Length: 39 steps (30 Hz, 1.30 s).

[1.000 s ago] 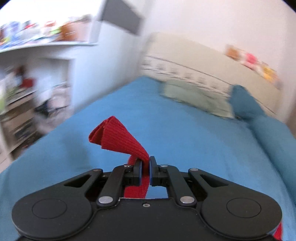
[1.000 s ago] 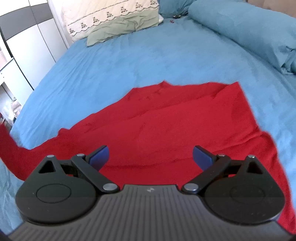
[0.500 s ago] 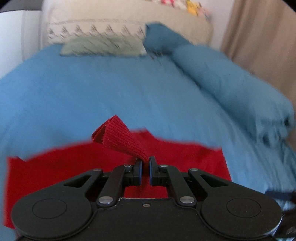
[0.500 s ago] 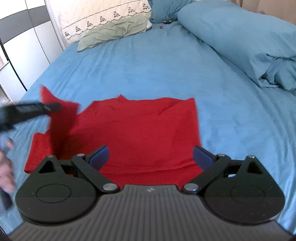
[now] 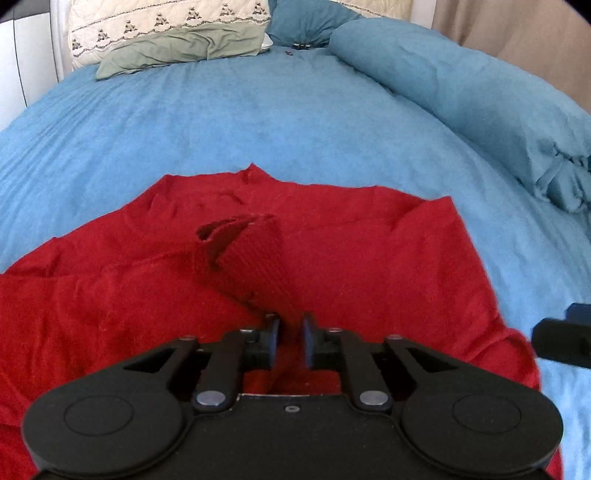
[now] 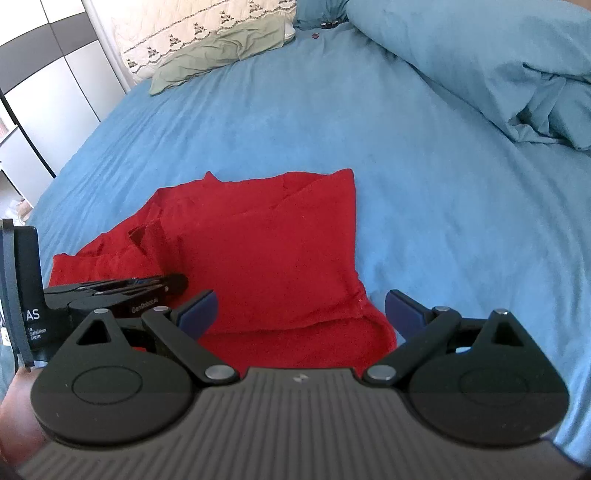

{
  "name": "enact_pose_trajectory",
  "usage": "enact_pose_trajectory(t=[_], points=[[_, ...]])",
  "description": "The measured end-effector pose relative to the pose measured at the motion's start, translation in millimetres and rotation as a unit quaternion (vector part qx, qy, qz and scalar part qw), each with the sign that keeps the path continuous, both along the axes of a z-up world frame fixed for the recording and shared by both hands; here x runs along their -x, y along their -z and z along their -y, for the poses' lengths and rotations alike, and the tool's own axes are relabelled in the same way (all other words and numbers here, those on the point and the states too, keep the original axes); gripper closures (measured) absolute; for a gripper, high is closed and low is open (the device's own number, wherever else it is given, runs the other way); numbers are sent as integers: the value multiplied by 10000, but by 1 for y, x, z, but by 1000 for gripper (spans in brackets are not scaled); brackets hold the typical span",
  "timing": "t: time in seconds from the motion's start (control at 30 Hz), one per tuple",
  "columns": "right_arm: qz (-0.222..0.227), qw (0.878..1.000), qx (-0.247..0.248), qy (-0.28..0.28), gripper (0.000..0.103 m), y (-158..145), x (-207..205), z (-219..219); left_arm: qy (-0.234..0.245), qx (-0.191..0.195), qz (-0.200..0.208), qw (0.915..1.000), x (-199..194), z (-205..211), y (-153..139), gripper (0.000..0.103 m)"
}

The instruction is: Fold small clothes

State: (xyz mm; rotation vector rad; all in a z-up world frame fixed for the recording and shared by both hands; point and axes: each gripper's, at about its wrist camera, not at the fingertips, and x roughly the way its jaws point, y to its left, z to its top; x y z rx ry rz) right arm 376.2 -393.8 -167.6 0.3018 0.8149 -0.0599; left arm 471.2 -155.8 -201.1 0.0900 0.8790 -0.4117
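Observation:
A red knit garment (image 5: 351,258) lies spread on the blue bed (image 5: 258,122); it also shows in the right wrist view (image 6: 266,258). My left gripper (image 5: 289,341) holds its ribbed sleeve cuff (image 5: 255,258), laid over the garment's body; the jaws stand slightly apart around the cloth. My right gripper (image 6: 300,308) is wide open and empty, just above the garment's near edge. The left gripper's body (image 6: 122,291) shows at the left in the right wrist view.
A rolled blue duvet (image 5: 461,92) lies along the right side. A green pillow (image 5: 184,48) and a patterned cream pillow (image 5: 166,18) sit at the headboard. A white and grey wardrobe (image 6: 48,96) stands at the left.
My left gripper swung the sleeve from the left side over the garment's body and lowered it; its jaws have loosened a little. The right gripper stayed open and drew back slightly.

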Motion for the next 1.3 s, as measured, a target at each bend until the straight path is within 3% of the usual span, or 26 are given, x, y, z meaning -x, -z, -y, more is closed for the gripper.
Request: enact_pose_trajectory(t=[0.03,0.07,0.1,0.3,0.4,0.57,0.63,0.7,0.83,0.87,0.9,0.97,1.03,1.2,1.3], points=[[-1,10000,-18,-36,0,-1,-1,1,-3,70,-18,10000,0,-3,-3,57],[-6,10000,-42,-90,0,-2,-2,0,-23,119,-1,9999,2,-7,-9,39],[-4,9999,-55,-143,0,-4,-3,0,-57,124,49,9999,4,-11,-15,32],[-185,9983,-54,-555,0,-14,-26,-18,-506,-100,143,9986,22,-68,-50,28],[-296,9969,-219,-694,0,-8,-39,-32,-879,-304,77,9956,24,-106,-52,27],[-390,9951,-846,-343,0,15,-59,-52,-1315,-456,-116,9902,26,-159,-42,27],[-459,9920,-1172,-86,8,28,-66,-57,-1394,-497,-138,9889,27,-172,-38,27],[-544,9884,-1407,149,22,40,-72,-60,-1454,-480,-154,9881,28,-183,-35,27],[-435,9883,-1369,515,30,50,-79,-71,-1583,-459,-196,9861,26,-194,-30,27],[-425,9896,-1268,537,42,50,-81,-74,-1620,-465,-212,9855,25,-196,-29,27],[-453,9911,-1118,561,66,50,-84,-77,-1661,-478,-231,9847,25,-199,-27,27],[-542,9933,-800,628,82,50,-89,-82,-1741,-517,-273,9830,27,-206,-26,27],[-465,9945,-652,682,83,41,-90,-82,-1820,-573,-331,9811,28,-213,-24,27],[388,9985,46,385,83,-16,-78,-78,-1862,-638,-468,9793,34,-227,-17,27],[591,9965,386,446,83,-33,-70,-61,-1824,-708,-490,9794,33,-227,-11,27]])
